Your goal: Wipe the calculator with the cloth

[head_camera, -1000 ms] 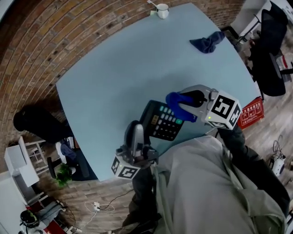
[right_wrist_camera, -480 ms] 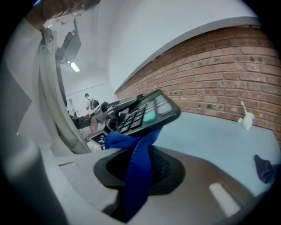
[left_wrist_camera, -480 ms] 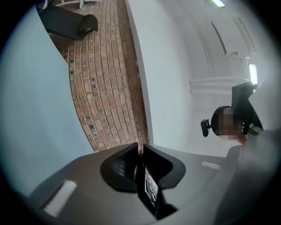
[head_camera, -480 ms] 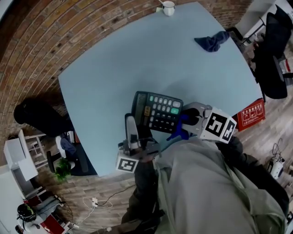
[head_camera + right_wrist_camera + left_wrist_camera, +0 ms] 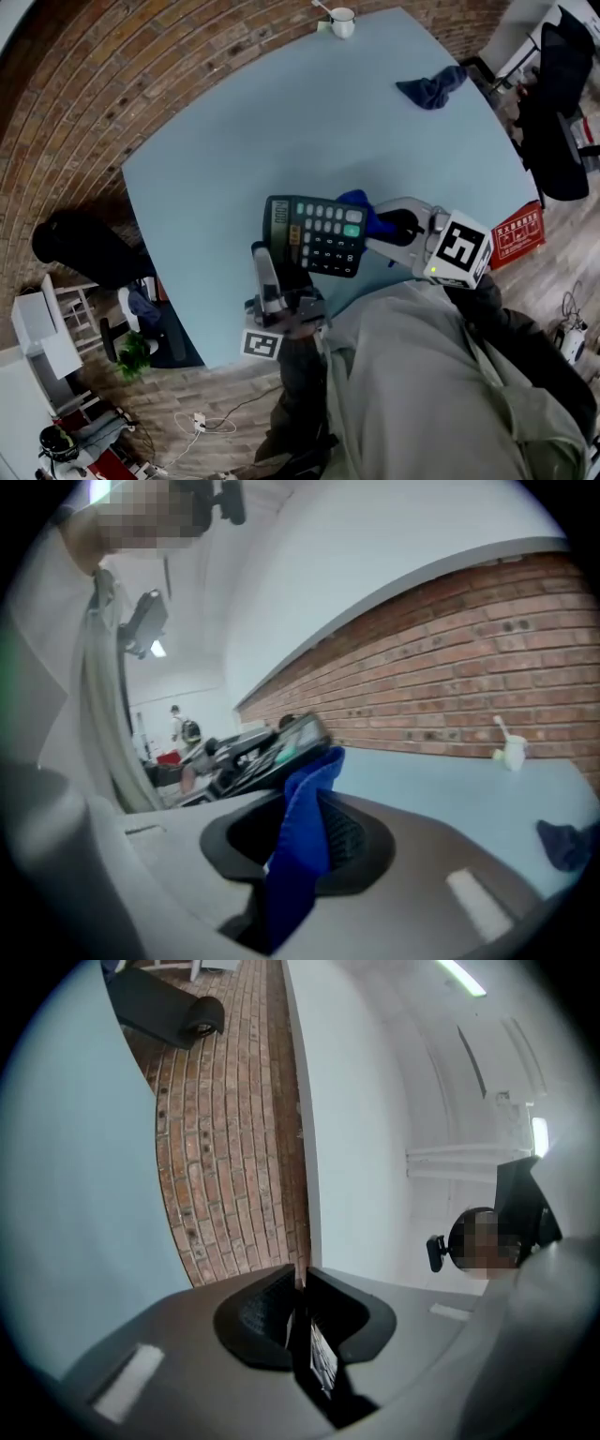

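A black calculator (image 5: pixel 314 236) with pale and green keys is held above the table, keys facing up. My left gripper (image 5: pixel 271 268) is shut on its near left edge; in the left gripper view the calculator (image 5: pixel 320 1357) shows edge-on between the closed jaws of the left gripper (image 5: pixel 300 1321). My right gripper (image 5: pixel 382 225) is shut on a bright blue cloth (image 5: pixel 360 206), which lies against the calculator's right edge. In the right gripper view the blue cloth (image 5: pixel 305 822) hangs from the jaws, with the calculator (image 5: pixel 277 745) just beyond it.
A light blue table (image 5: pixel 244 131) fills the middle. A dark blue cloth (image 5: pixel 429 88) lies at its far right and a white cup (image 5: pixel 343 19) at the far edge. Brick floor surrounds it; a red box (image 5: pixel 516 234) sits at the right.
The calculator has shifted left and turned to lie more level. My right gripper swung down beside it, then came back up, so the blue cloth now meets its right edge.
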Demonstrator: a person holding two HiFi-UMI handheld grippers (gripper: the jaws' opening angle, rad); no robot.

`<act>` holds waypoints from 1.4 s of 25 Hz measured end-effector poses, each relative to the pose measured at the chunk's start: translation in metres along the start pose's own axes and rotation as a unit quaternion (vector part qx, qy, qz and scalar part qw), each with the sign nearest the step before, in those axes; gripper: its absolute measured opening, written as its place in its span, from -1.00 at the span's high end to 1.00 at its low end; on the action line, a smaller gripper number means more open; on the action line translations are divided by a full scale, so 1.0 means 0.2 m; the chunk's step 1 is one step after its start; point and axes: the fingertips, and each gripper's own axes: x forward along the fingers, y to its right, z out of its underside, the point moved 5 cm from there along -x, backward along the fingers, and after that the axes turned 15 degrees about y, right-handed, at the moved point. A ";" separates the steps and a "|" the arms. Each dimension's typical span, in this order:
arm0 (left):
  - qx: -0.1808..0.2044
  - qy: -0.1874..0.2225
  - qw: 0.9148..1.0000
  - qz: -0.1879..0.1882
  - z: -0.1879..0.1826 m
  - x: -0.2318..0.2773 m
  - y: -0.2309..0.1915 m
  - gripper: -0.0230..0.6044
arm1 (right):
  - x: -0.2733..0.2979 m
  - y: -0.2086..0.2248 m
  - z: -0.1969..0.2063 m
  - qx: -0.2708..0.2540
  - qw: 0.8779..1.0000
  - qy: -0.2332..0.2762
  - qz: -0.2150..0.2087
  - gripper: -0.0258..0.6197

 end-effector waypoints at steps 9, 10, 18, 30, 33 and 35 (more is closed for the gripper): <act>-0.055 0.011 0.998 0.012 0.02 0.03 0.03 0.80 | 0.06 -0.14 0.01 0.011 0.988 0.146 -0.040 0.64; -0.058 0.014 0.998 0.011 0.02 0.03 0.03 0.80 | 0.03 -0.10 -0.01 0.013 0.987 0.156 -0.024 0.64; -0.040 0.031 0.999 -0.011 -0.02 0.02 -0.01 0.81 | -0.01 -0.18 0.03 0.018 0.989 0.132 -0.069 0.64; -0.020 0.044 0.998 -0.049 -0.12 -0.06 -0.15 0.81 | -0.07 0.03 -0.04 -0.018 0.989 0.148 -0.009 0.64; -0.014 0.018 0.998 -0.064 -0.12 -0.09 -0.26 0.81 | 0.00 0.03 0.10 0.016 0.993 0.113 -0.015 0.64; -0.003 -0.020 0.997 -0.074 -0.12 -0.10 -0.37 0.80 | 0.04 0.05 0.28 0.077 0.995 0.068 -0.020 0.64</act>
